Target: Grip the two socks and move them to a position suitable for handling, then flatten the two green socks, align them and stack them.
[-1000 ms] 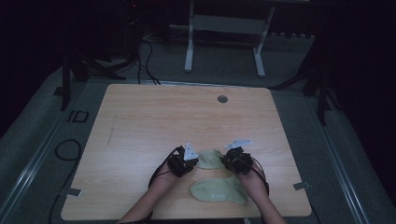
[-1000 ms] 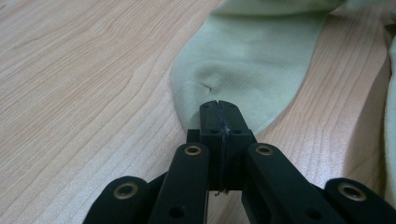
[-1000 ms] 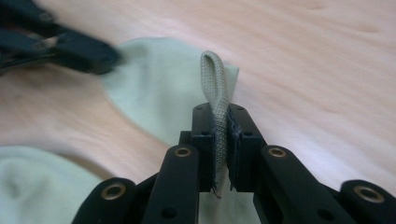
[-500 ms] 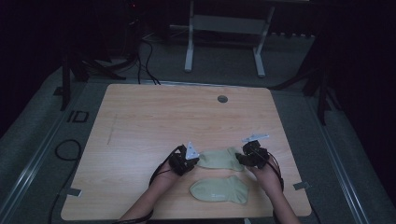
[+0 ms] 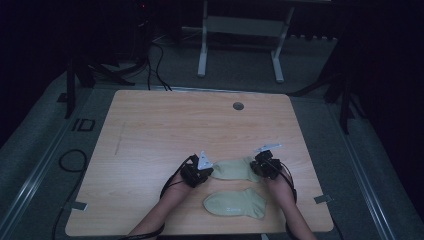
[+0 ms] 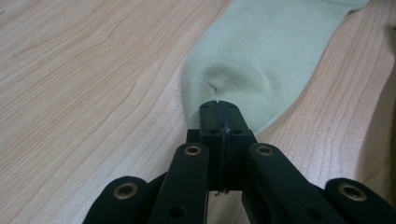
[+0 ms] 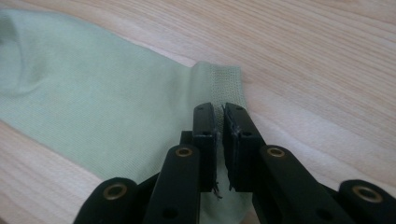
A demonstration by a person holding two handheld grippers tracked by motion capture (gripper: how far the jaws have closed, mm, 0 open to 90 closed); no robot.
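Probably a lab: dark room, lone wooden table (image 5: 150, 130), floor cables (image 5: 150, 60), metal stand (image 5: 240, 35).

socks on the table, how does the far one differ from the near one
The far sock is clamped at both ends, by the left hand-held gripper and the right hand-held gripper; the near sock lies free. The far sock is stretched straight between them; the near sock shows its bent heel shape. Both are pale green and lie flat on the table.

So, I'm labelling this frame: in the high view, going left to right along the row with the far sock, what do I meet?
Left hand-held gripper → far sock → right hand-held gripper, each gripper shut on one end of that sock.
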